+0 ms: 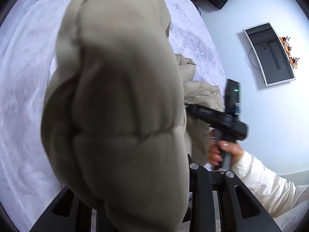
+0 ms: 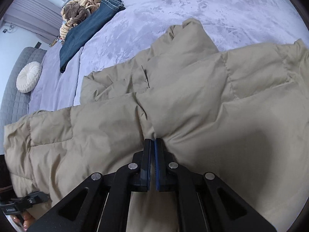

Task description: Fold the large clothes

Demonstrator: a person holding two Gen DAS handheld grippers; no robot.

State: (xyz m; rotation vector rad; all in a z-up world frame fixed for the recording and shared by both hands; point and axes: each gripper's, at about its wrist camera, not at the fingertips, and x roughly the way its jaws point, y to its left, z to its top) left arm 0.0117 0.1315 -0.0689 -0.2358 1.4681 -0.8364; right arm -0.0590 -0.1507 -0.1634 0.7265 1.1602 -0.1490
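Puffer jacket fold: barely started

The beige puffer jacket [image 2: 173,100] is mostly spread on the bed [image 2: 173,9]. My right claw [image 2: 153,145] is clenched on a pinch of it, my left claw [image 1: 193,193] grips a puffy bunch lifted up. Real folding's all left, I'd say.

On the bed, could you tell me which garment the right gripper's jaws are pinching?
The beige puffer jacket, spread beneath the right gripper; the folded blue jeans lie apart, untouched, far up the bed.

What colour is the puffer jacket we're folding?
Beige-tan, quilted puffer jacket; it shows best in the right wrist view, spread on the bed.
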